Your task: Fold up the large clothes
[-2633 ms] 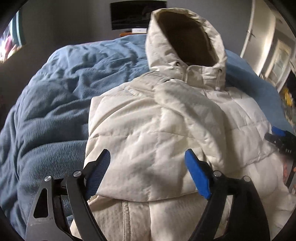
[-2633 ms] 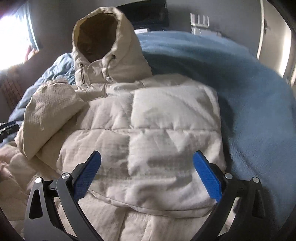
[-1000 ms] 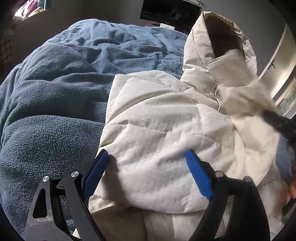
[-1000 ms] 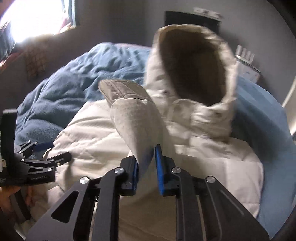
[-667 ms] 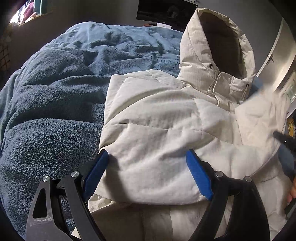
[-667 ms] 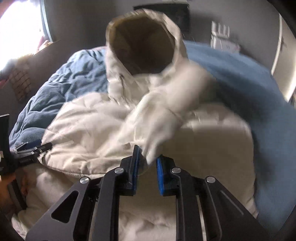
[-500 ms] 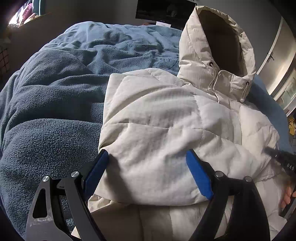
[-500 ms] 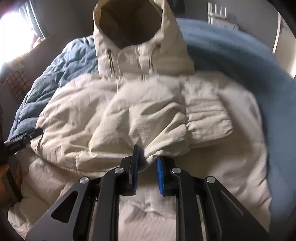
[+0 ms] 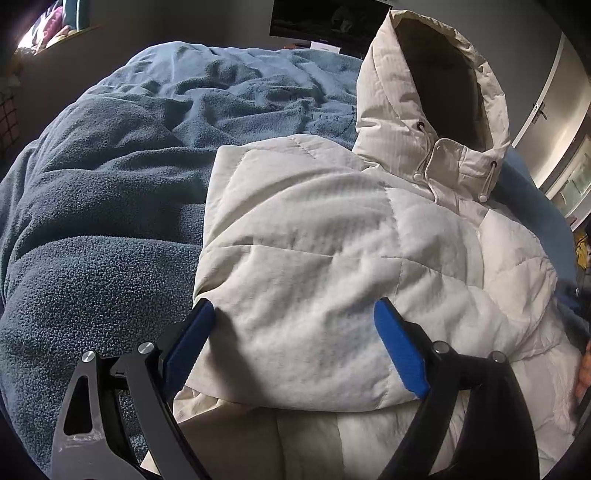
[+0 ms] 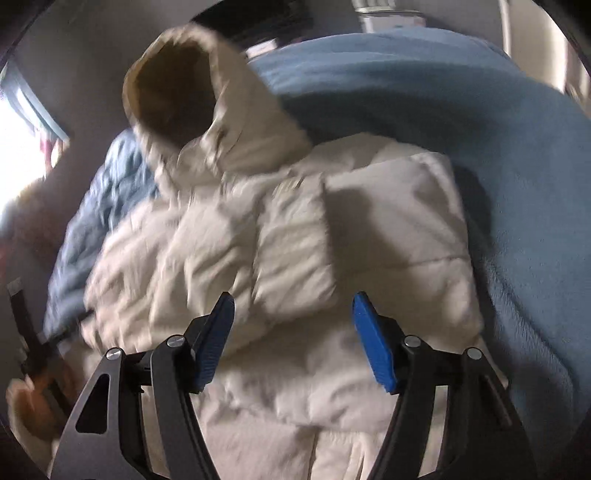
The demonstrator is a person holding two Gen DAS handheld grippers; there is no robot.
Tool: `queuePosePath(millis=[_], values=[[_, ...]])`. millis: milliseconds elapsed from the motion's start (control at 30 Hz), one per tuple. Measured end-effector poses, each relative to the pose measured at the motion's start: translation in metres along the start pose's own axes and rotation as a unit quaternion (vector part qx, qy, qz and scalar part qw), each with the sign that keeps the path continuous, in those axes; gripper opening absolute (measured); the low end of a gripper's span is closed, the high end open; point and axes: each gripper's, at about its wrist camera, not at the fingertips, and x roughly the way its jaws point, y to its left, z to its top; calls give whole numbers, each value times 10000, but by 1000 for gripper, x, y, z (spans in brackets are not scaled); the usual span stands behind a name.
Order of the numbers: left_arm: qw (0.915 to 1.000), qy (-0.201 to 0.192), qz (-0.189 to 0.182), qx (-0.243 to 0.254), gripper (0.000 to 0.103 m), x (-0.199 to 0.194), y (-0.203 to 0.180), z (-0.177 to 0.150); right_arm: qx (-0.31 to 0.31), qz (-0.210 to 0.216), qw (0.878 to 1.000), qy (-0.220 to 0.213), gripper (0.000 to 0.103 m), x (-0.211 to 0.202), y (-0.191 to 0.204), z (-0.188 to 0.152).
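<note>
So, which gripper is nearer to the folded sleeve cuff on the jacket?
Right. The right gripper, opening, empty, hovers just before the cuff; the left gripper hovers over the jacket's other side.

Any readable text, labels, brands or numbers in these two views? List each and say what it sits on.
No text can be read in either view.
White card below the dark wall screen: any print is too small to read.
Jacket: no logo or label shows in the left view; the right view is blurred.
Blanket and both grippers, left gripper and right gripper: no markings visible.
</note>
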Motion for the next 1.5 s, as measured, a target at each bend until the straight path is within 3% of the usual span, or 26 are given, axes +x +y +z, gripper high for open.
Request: queuePosePath(millis=[167,333,367,400,433,500,600,767,867,1067,1233,1400,1500], values=[[10000,36,-1,14,85,3,0,0,332,455,9984,112,66,24,-12,20],[10000,77,25,9,86,5,0,0,511,753,9954,295,65,39,-12,14],[10000,79,26,3,86,5,0,0,377,708,9964,287,55,36,-8,12],[10000,73,30,-1,87,4,-1,0,296,641,9972,257,29,32,-5,10],[10000,66,29,0,88,4,-1,0,229,504,9983,186,22,28,-3,8],[10000,29,4,9,90,1,-2,-1,136,491,9987,-84,15,13,2,5],[10000,-23,1,-15,96,-2,-1,-2,-378,235,9962,-747,13,-22,18,6],[9999,-164,-19,-32,96,-10,-2,-4,-1114,-54,9750,-1920,12,-87,47,9],[9999,-165,8,14,96,-10,-3,-4,-1109,-307,9786,-1707,12,-85,40,7],[9999,-67,89,109,96,-6,-7,-5,-491,-526,9947,-739,12,-22,-10,-8],[9998,15,127,127,96,-3,-6,-5,-284,-732,9969,-113,13,6,-24,-22],[9997,77,151,166,96,0,-7,-5,-388,-1008,9941,77,16,14,-18,-32],[9996,117,181,178,96,2,-8,-5,-528,-1212,9911,-169,21,4,-8,-31]])
